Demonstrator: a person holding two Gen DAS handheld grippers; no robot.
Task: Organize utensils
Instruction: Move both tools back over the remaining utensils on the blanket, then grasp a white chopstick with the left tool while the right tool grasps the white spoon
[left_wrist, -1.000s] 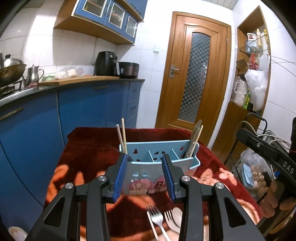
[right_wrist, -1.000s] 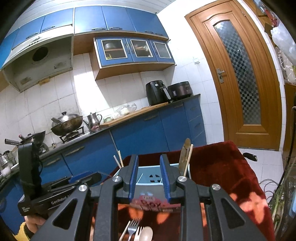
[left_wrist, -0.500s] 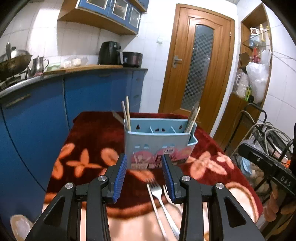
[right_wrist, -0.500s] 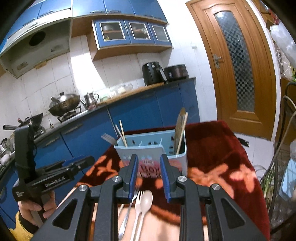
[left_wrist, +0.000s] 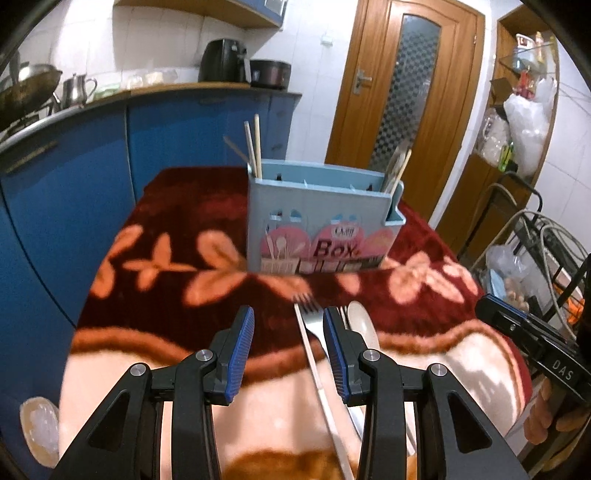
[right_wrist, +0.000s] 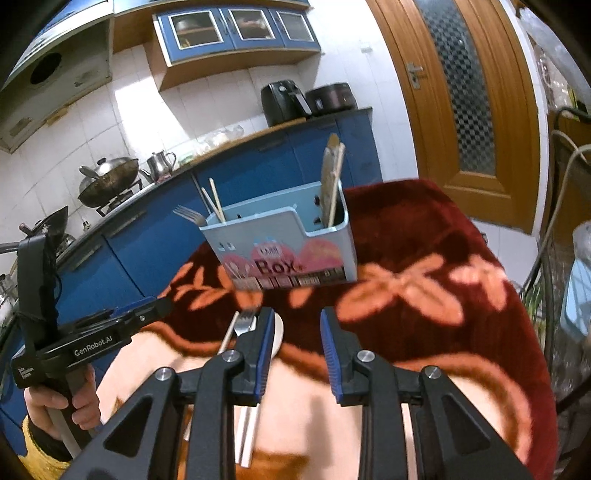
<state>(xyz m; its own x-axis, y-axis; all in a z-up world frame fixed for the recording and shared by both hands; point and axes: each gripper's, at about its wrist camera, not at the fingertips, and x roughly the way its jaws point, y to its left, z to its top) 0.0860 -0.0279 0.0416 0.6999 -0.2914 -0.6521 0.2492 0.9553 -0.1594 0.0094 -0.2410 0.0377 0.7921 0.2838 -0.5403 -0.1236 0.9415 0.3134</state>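
A light blue utensil box (left_wrist: 321, 229) marked "Box" stands on the red floral blanket (left_wrist: 166, 221). It holds chopsticks (left_wrist: 255, 147) at its left end and a wooden spatula (left_wrist: 397, 162) at its right end. On the blanket in front of the box lie a fork (left_wrist: 308, 317), a pale spoon (left_wrist: 360, 321) and a thin pale stick (left_wrist: 325, 391). My left gripper (left_wrist: 288, 314) hovers open above the fork, holding nothing. In the right wrist view, my right gripper (right_wrist: 297, 315) is open and empty, with the spoon (right_wrist: 277, 332) and fork (right_wrist: 245, 321) just left of its left finger.
Blue kitchen cabinets (left_wrist: 74, 177) run along the left, with a wok (right_wrist: 107, 177) and kettle (right_wrist: 160, 162) on the counter. A wooden door (left_wrist: 402, 96) is behind the table. A shelf and a wire rack (left_wrist: 535, 236) with bags crowd the right side.
Both grippers have sunk and tipped downward toward the blanket. The box has shifted up in each view, and the fork and spoon now lie at the fingertips. Neither gripper's opening has visibly changed.
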